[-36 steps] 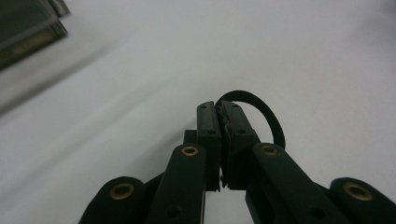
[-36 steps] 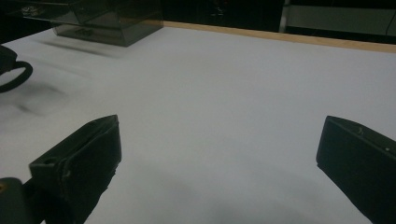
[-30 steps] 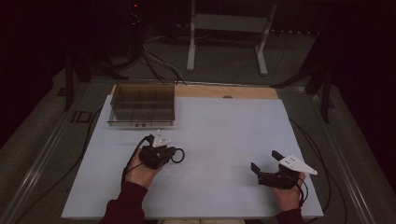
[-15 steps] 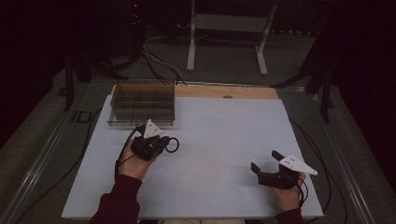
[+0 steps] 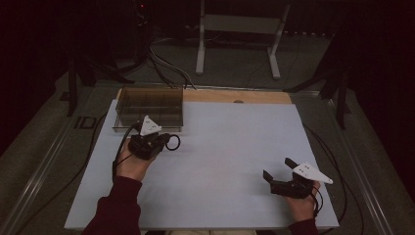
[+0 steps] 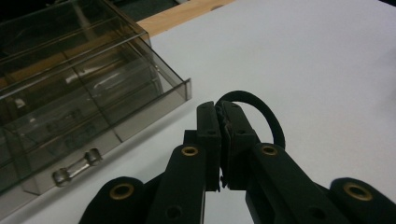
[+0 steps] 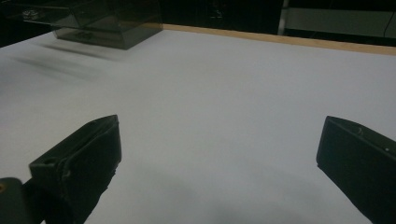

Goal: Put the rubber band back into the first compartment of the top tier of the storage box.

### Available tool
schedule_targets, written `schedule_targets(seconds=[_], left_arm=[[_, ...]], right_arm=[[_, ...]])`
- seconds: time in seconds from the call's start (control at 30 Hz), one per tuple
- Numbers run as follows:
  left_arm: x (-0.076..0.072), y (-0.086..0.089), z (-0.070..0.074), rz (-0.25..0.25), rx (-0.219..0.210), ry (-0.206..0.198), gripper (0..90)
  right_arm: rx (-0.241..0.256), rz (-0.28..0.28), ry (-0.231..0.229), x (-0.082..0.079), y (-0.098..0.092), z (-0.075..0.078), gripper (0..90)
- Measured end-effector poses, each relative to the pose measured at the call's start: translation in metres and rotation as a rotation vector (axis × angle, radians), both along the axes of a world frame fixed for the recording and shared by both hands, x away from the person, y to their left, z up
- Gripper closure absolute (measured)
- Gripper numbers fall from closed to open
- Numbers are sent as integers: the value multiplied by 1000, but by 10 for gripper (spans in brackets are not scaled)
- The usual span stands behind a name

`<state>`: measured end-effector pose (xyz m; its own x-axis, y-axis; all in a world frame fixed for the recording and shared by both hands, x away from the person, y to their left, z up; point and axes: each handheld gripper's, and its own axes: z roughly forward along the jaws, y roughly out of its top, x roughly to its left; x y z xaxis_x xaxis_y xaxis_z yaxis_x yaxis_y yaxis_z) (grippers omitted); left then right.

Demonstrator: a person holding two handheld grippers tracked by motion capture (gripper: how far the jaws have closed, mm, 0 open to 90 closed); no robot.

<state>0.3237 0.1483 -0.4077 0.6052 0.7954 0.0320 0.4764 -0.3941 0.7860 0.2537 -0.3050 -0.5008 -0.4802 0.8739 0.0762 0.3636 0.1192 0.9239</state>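
Upper left of the high view, the left gripper (image 5: 161, 143) hovers just before the box (image 5: 149, 108) on the desk (image 5: 230, 147), likely bringing its load there. Lower right, the right gripper (image 5: 279, 171) idles. Left gripper view: fingers (image 6: 208, 140) clamp a black loop (image 6: 268, 116). Right gripper view: fingers (image 7: 84, 158) spread wide, empty.

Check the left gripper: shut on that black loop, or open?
Shut on it: the left gripper has its jaws pressed together, pinching the black loop, which arcs out beyond them.
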Motion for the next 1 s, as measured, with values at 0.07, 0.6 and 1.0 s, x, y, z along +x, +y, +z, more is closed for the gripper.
schedule_targets(seconds=[0.07,0.6,1.0], left_arm=[[1,2,2,5,3,-3,886],[14,19,11,46,-2,-12,886],[23,31,16,46,-5,-16,886]], right_arm=[[-1,1,1,0,0,0,1],[-5,5,3,0,1,0,1],[-6,5,7,0,1,-1,1]])
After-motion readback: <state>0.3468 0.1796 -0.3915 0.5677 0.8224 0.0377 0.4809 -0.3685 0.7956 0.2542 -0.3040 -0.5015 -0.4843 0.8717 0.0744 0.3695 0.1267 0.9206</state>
